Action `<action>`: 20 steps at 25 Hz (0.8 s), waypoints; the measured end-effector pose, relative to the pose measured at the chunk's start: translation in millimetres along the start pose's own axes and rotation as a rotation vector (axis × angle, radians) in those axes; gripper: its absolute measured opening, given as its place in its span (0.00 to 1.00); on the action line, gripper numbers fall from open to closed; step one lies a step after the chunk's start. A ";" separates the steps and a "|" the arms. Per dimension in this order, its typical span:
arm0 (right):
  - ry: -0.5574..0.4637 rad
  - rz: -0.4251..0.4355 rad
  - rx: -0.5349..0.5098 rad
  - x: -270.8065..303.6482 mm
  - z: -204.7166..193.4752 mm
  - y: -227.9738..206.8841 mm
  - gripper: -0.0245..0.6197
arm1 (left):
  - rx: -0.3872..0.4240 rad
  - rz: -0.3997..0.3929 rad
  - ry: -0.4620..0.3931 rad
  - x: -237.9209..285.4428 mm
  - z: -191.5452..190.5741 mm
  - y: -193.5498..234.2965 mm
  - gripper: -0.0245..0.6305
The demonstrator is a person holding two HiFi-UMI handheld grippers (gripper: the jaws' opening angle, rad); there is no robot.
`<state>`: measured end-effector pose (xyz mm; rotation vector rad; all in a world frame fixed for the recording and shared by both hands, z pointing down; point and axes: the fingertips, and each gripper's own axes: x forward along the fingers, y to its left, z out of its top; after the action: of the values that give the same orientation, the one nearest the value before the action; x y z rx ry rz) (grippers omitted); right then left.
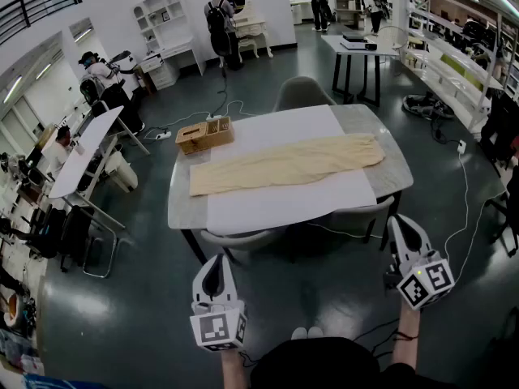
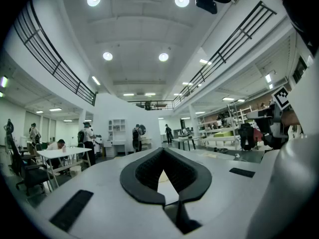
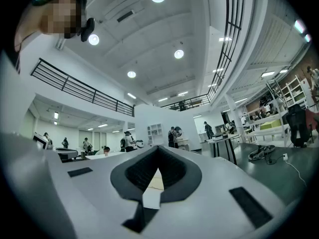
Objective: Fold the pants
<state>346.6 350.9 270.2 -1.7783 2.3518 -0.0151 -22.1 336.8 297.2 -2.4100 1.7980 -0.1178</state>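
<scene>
On one table [image 1: 183, 206], one pair of pants [image 1: 284, 164], one box [image 1: 204, 134]; left claw [image 1: 214, 264], right claw [image 1: 401, 224] (both closed, empty).

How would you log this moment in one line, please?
fold: not started | long beige cloth pants: flat on white sheet | left gripper: shut, empty | right gripper: shut, empty

Low in the frame, the person wore a black top [image 1: 324, 367] and white shoes [image 1: 306, 331]. The left gripper [image 1: 216, 262] and right gripper [image 1: 399, 221] were white with black pads, each bearing a cube of square black-and-white markers.
</scene>
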 end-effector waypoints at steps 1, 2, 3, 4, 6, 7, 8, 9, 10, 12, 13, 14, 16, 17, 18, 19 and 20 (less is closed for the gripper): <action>0.000 0.000 0.001 -1.0 -0.6 -1.7 0.06 | 0.004 -0.002 0.000 0.4 -0.5 -2.6 0.05; 0.000 0.001 0.002 -1.9 -1.1 -3.0 0.06 | 0.009 -0.004 0.001 0.7 -0.9 -4.9 0.05; 0.001 0.002 0.001 -2.5 -1.7 -3.7 0.06 | 0.013 -0.006 0.002 0.9 -1.1 -6.5 0.05; 0.004 0.003 0.000 -2.6 -2.1 -3.7 0.06 | 0.016 -0.007 0.003 1.1 -1.1 -7.3 0.05; 0.010 0.008 -0.005 -1.2 -2.6 -2.0 0.06 | 0.017 -0.008 0.003 1.5 -0.4 -7.1 0.05; 0.013 0.009 -0.010 0.2 -2.6 -1.4 0.06 | 0.017 -0.008 0.002 2.1 -0.1 -7.0 0.05; 0.016 0.011 -0.014 1.8 -2.5 -1.4 0.06 | 0.018 -0.008 0.003 3.0 -0.1 -7.4 0.05; 0.018 0.014 -0.017 3.6 -2.3 -1.8 0.06 | 0.020 -0.009 0.004 4.1 -0.1 -8.5 0.05; 0.019 0.019 -0.019 5.4 -2.4 -2.2 0.06 | 0.020 -0.008 0.005 5.3 0.2 -9.7 0.05; 0.019 0.032 -0.021 9.0 -3.5 -1.8 0.06 | 0.017 -0.003 0.007 7.0 0.5 -11.7 0.05; 0.020 0.039 -0.024 10.5 -4.2 -1.3 0.06 | 0.016 0.000 0.008 7.4 0.1 -12.7 0.05; 0.020 0.045 -0.027 11.8 -4.7 -1.0 0.06 | 0.016 0.002 0.010 7.8 -0.4 -14.1 0.05; 0.018 0.056 -0.032 13.8 -4.8 -2.2 0.06 | 0.016 0.005 0.014 8.5 -1.9 -18.5 0.05; 0.016 0.060 -0.030 14.6 -4.8 -3.5 0.06 | 0.016 0.005 0.017 8.7 -3.1 -21.3 0.05; 0.014 0.064 -0.027 15.4 -4.8 -4.9 0.06 | 0.017 0.005 0.020 8.7 -4.4 -23.9 0.05; 0.011 0.068 -0.023 16.8 -4.9 -6.1 0.06 | 0.017 0.006 0.022 8.7 -5.4 -25.8 0.05; 0.008 0.072 -0.019 18.7 -5.0 -6.8 0.06 | 0.017 0.008 0.023 9.0 -6.1 -26.9 0.05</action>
<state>347.5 330.6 273.2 -1.7035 2.4279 0.0107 5.1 335.3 307.2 -2.3993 1.8092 -0.1593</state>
